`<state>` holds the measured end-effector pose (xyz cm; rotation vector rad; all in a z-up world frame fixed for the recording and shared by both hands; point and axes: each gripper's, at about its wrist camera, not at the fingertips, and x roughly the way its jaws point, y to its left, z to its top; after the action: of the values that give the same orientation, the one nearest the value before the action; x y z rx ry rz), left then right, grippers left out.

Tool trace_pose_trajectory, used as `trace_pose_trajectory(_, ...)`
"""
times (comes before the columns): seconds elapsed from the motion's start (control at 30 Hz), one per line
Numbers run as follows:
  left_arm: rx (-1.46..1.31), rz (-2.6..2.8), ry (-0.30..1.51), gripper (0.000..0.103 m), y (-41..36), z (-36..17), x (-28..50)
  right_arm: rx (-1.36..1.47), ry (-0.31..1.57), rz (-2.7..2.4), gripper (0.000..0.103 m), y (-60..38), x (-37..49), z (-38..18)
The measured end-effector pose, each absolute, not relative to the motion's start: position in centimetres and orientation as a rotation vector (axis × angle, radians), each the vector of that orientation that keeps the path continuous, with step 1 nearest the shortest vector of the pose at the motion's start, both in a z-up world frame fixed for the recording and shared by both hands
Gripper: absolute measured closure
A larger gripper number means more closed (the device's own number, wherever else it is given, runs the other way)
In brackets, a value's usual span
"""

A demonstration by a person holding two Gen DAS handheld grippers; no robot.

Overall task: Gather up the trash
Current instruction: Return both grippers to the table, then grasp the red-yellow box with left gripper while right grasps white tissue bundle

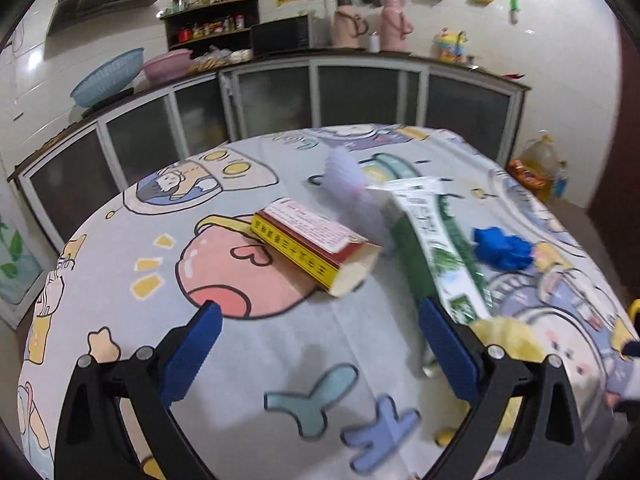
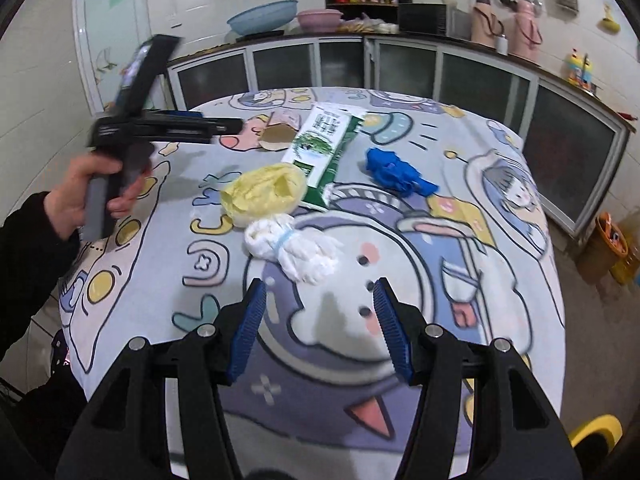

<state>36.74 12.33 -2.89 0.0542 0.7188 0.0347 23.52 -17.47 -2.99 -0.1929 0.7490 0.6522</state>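
On the far counter stood a blue basin point(image 2: 262, 17) and a pink basin point(image 2: 320, 20); what they held could not be seen. On the floor to the right of the table sat an orange bin point(image 2: 604, 246) with some dark and orange scraps in it, too blurred to name.

The trash lay spread over the table point(image 2: 168, 280), which was covered in a cartoon-print cloth. The left gripper point(image 1: 320, 328) hovered above the cloth with its blue pads wide apart and nothing between them. A red-and-yellow box point(image 1: 312, 242) lay on its side just beyond the gap, apart from both pads. A green-and-white carton point(image 1: 436, 240) lay flat to the right of the box, its near end close beside the right pad. A crumpled blue glove point(image 1: 502, 248) lay farther right, and a yellow bag point(image 1: 506, 334) showed behind the right finger.

The right gripper point(image 2: 320, 312) was also spread open and empty over the near edge of the table. A white knotted bag point(image 2: 296, 246) lay just beyond its left pad, not touching it. Against the bag's far side lay the yellow bag point(image 2: 264, 190), with the carton point(image 2: 324, 148) beyond it and the blue glove point(image 2: 396, 172) to the right. The person's left hand point(image 2: 86, 196) gripped the other tool's handle at the left edge.
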Motion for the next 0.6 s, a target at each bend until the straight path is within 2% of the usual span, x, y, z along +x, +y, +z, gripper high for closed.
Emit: trace_pose_trajectory(0.6,0.021,0.168,0.875,0.008,13.5,-6.6,44.6,-0.357,0.812,0.746,0.05,-12.0,28.1,-5.4)
